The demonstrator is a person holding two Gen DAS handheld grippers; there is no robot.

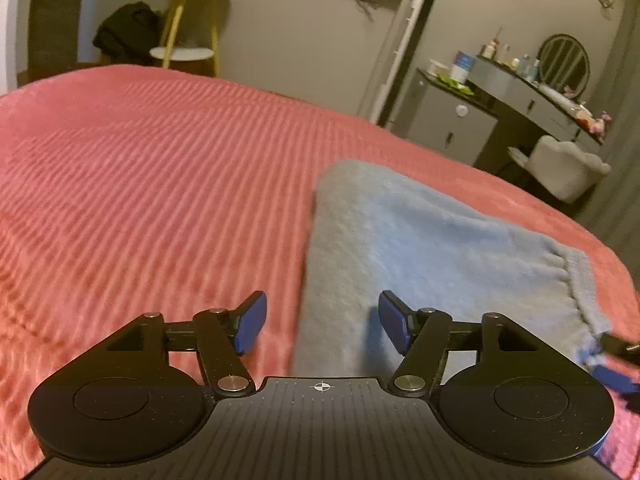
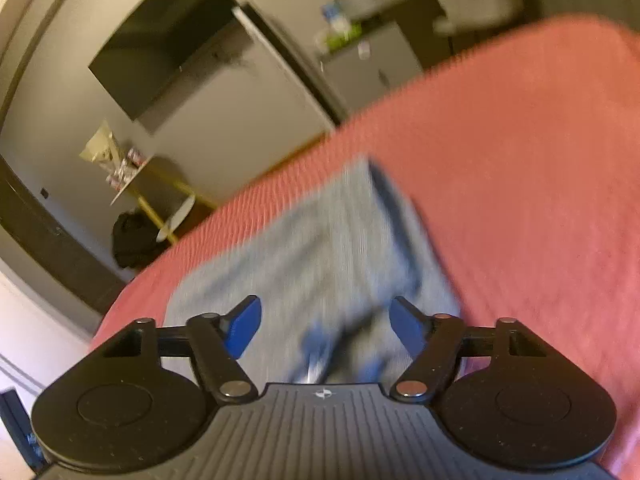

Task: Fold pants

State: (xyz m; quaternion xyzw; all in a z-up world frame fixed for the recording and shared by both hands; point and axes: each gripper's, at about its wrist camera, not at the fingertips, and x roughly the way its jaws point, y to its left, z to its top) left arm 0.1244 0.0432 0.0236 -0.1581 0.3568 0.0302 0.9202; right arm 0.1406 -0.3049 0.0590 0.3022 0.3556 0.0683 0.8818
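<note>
The light blue fleece pants (image 1: pixel 420 240) lie folded into a flat stack on the pink ribbed bedspread (image 1: pixel 140 184). Their gathered waistband (image 1: pixel 580 280) is at the right in the left wrist view. My left gripper (image 1: pixel 322 326) is open and empty, just above the near left edge of the pants. My right gripper (image 2: pixel 326 328) is open and empty, above the near end of the pants (image 2: pixel 320 240); that view is blurred. The tips of the right gripper (image 1: pixel 616 364) show at the right edge of the left wrist view, by the waistband.
The bedspread (image 2: pixel 520 160) covers the whole bed. Beyond the bed stand a round two-tier side table (image 1: pixel 188 20), a grey dresser (image 1: pixel 460 120) with bottles, a white chair (image 1: pixel 564 168) and a wall-mounted TV (image 2: pixel 168 44).
</note>
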